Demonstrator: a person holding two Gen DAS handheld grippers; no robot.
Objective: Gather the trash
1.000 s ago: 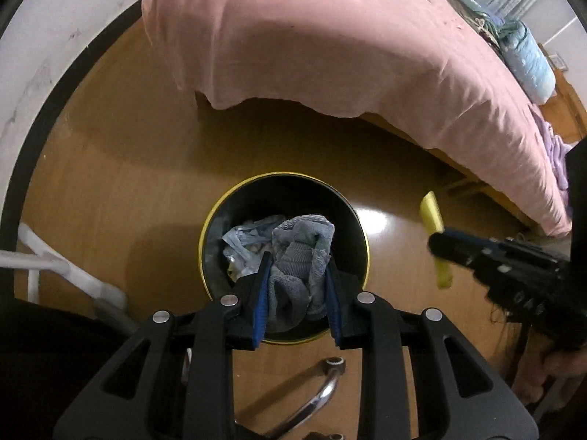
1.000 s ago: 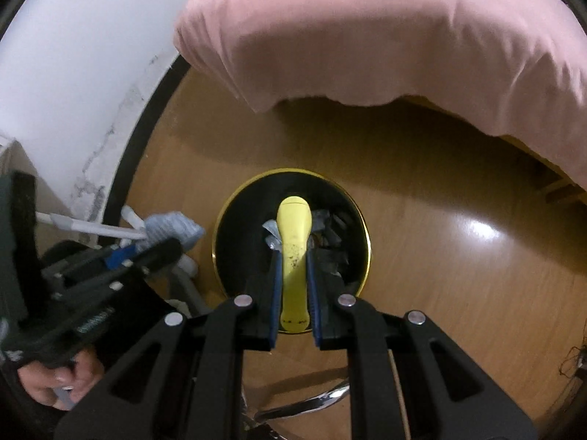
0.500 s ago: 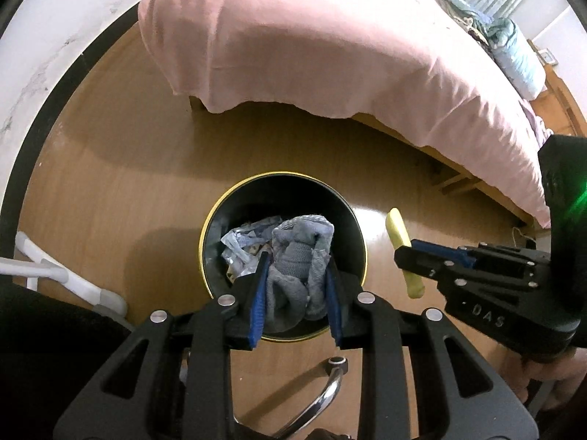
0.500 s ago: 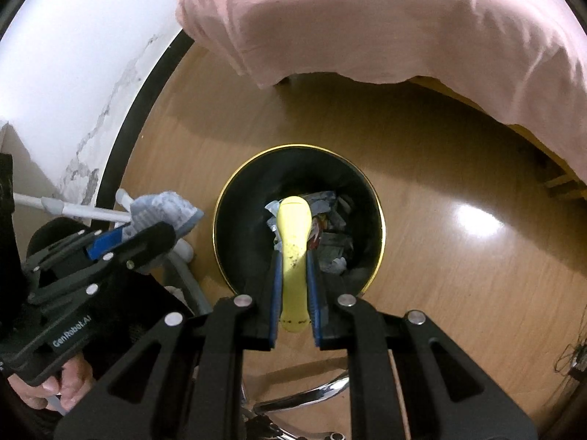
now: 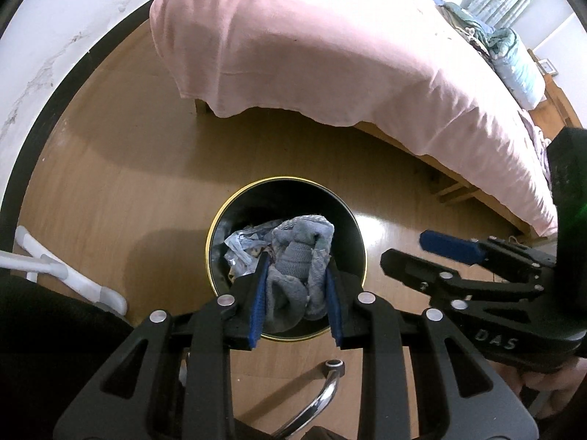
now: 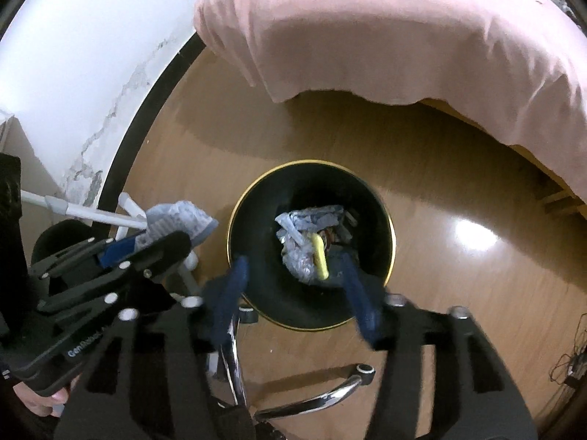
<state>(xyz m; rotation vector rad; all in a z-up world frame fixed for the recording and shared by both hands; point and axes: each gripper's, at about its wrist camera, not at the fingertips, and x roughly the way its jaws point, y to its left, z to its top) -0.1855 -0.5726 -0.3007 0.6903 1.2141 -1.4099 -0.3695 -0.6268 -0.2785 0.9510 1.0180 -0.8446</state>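
Item: left gripper [image 5: 296, 293]. Jaws narrowly apart, blue pads pressed on both sides of a bunched grey sock [image 5: 299, 275]. Points steeply downward.

Item: grey sock. Held in the left gripper, hanging over the mouth of the bin [image 5: 216, 220]; in the left wrist view its bulk falls inside the gold rim, towards the near side. From the right wrist view the sock appears left of the rim, so whether it is truly above the opening cannot be settled.

Item: right gripper [image 6: 297, 289]. Jaws opening, blurred with motion, nothing between the pads. It hangs over the near edge of the bin.

Item: yellow strip [image 6: 320, 258]. Clear of the right gripper, lying on crumpled wrappers [image 6: 301, 234] inside the bin, long axis running roughly away from the camera.

Item: bin. Round, black, standing on the wooden floor [image 5: 110, 190] near the bed [image 5: 330, 55].

Judgement: the sock is the next piece to drop; the left gripper is the one concerned, and the release depends on the bin mouth lying straight below its pads.
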